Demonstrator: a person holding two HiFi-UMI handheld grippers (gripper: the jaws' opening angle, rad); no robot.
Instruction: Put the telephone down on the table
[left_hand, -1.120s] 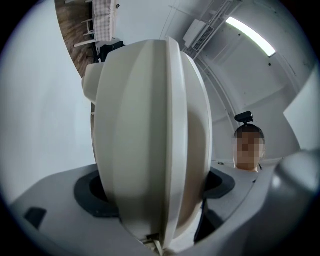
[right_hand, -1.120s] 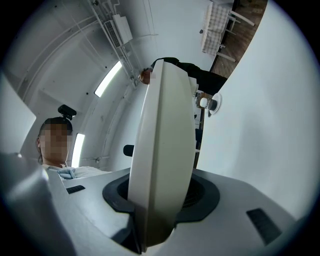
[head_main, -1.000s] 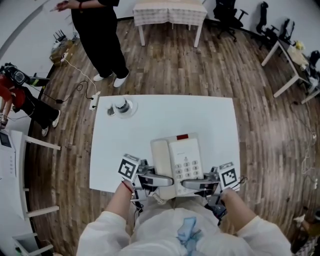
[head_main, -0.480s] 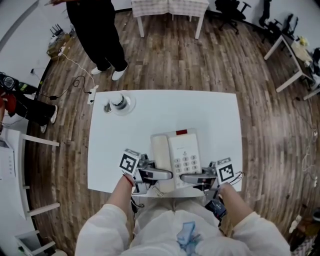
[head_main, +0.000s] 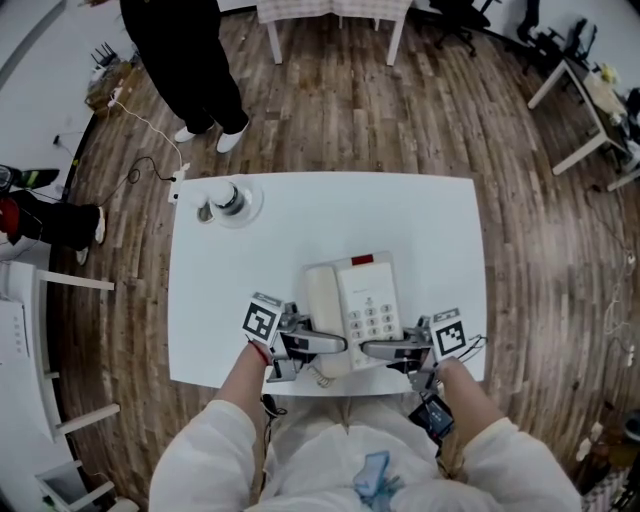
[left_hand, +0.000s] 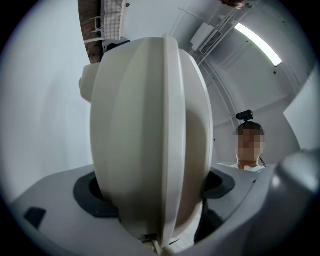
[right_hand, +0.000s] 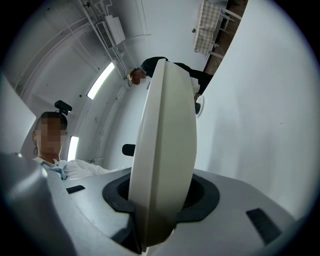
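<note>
A cream telephone (head_main: 355, 308), with a keypad, a red strip at its far end and the handset on its left side, lies flat over the near part of the white table (head_main: 420, 230). My left gripper (head_main: 318, 345) is shut on its near left edge. My right gripper (head_main: 384, 350) is shut on its near right edge. In the left gripper view the telephone (left_hand: 150, 140) fills the space between the jaws, and in the right gripper view the telephone (right_hand: 167, 150) does the same. Whether it touches the table I cannot tell.
A small round dish with a knob-like object (head_main: 230, 200) sits at the table's far left corner. A person in black (head_main: 185, 70) stands beyond that corner. A cable and power strip (head_main: 175, 185) lie on the wood floor; a second table (head_main: 335, 15) stands farther back.
The telephone, held by both grippers, has shifted a little away from me, so its near end now lies inside the table's front edge. Both grips are unchanged.
</note>
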